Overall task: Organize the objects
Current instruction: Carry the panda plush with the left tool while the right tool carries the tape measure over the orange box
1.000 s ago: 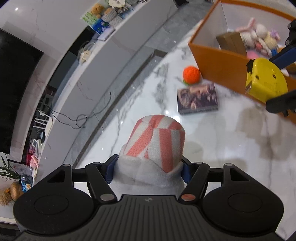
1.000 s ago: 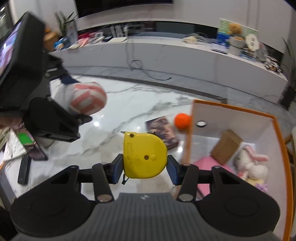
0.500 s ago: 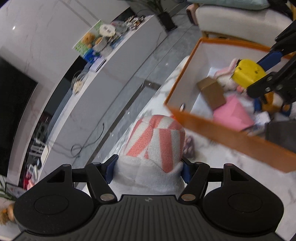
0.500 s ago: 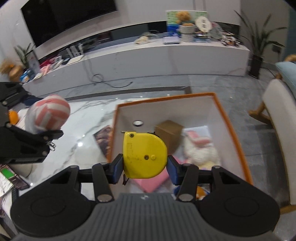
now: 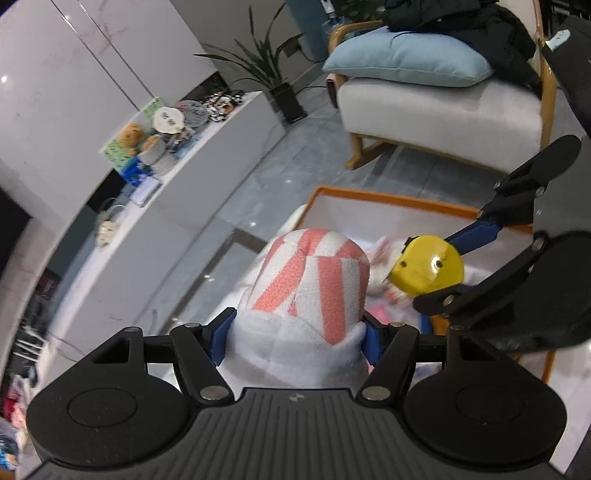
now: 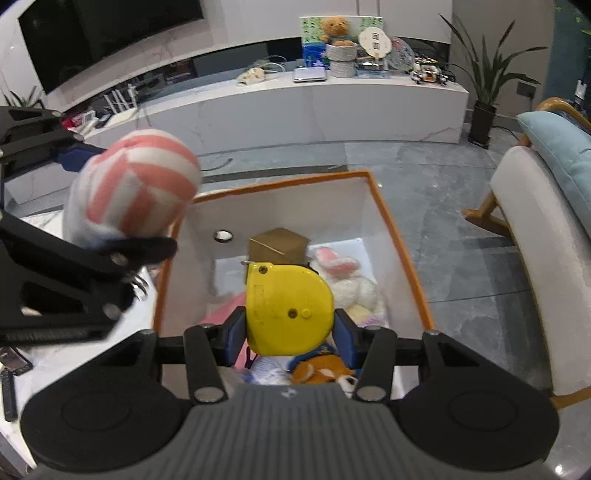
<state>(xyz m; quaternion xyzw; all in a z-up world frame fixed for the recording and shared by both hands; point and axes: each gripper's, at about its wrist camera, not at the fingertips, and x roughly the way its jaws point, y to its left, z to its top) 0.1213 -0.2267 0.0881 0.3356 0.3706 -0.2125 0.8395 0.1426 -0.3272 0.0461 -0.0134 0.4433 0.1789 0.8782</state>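
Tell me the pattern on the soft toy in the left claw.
Pink and white stripes on the soft toy, above a plain white base; clearest in the left wrist view.

**Living-room surroundings**

Along the far wall, a long white marble-look TV console [image 6: 303, 107], with a dark television [image 6: 107, 33] mounted above its left part. On the console top: a teddy bear [image 6: 334, 27] in a striped pot, a round paper fan [image 6: 375, 42], a green printed card, some cables and small clutter. Just off the console's right end, a potted plant [image 6: 487, 85] on the grey tiled floor [image 6: 436, 192]. At the right, a wooden-framed armchair [image 5: 443, 114] with a pale seat, topped by a light blue cushion [image 5: 406, 59] and dark clothing behind.
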